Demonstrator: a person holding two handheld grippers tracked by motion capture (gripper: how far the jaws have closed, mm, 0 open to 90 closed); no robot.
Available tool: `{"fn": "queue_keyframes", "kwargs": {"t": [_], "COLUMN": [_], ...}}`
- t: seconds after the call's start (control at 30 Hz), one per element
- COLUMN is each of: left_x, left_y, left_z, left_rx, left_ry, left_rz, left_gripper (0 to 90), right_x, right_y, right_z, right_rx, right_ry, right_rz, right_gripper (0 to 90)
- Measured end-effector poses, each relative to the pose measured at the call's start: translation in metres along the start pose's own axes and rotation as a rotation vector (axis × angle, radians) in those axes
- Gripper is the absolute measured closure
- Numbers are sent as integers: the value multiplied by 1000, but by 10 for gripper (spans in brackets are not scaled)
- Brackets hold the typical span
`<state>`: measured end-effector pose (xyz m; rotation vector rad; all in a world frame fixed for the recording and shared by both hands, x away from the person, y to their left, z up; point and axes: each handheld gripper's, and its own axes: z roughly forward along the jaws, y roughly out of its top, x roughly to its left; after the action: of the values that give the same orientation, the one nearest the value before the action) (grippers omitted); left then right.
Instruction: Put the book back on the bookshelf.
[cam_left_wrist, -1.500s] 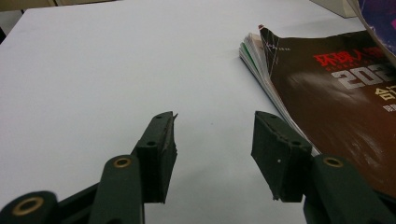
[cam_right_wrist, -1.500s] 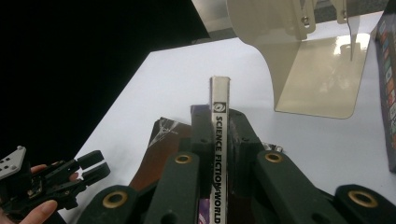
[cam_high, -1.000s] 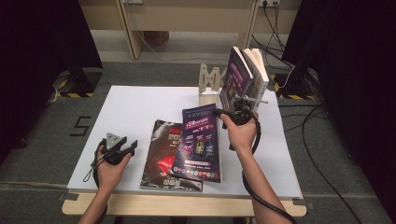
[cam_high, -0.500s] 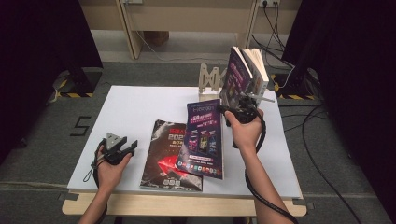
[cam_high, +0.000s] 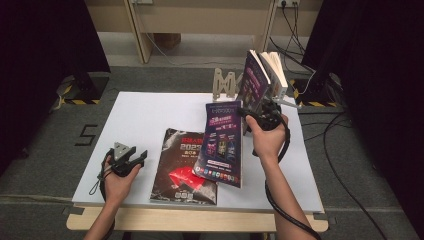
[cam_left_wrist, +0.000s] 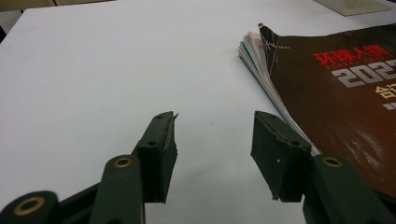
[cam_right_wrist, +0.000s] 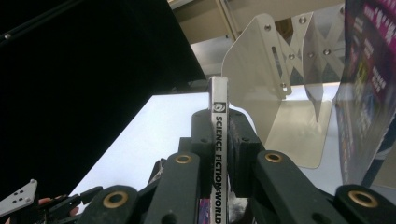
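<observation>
Your right gripper (cam_right_wrist: 219, 154) had its fingers closed on the spine of the purple magazine (cam_high: 220, 142), lifted off the table (cam_high: 145, 117). Your left gripper (cam_left_wrist: 212, 156) stood open and empty, the dark magazine (cam_left_wrist: 345, 98) just beside its fingers.

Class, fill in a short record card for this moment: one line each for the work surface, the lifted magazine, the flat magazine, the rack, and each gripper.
surface: white table
lifted magazine: purple magazine, raised at a tilt, its lower end over the dark one
flat magazine: dark red magazine, lying near the front edge
rack: bookend rack at the back, with two books standing beside it
right gripper: shut on the purple magazine's spine
left gripper: open, jaws apart over bare table beside the dark red magazine
</observation>
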<state>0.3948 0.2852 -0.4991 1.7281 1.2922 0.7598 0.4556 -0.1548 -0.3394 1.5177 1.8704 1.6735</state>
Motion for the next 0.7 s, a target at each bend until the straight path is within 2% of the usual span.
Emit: {"fn": "queue_keyframes", "kwargs": {"t": [0.37,0.7], "left_x": [0,0], "left_y": [0,0], "left_z": [0,0], "left_rx": [-1,-3], "left_ry": [-1,-3], "left_rz": [0,2], "left_gripper": [492,491], "right_x": [0,1], "right_y": [5,11], "right_z": [-12,-18], "right_rx": [-70,-96], "right_ry": [6,-2], "right_rz": [-2,-8], "right_gripper": [837,837]}}
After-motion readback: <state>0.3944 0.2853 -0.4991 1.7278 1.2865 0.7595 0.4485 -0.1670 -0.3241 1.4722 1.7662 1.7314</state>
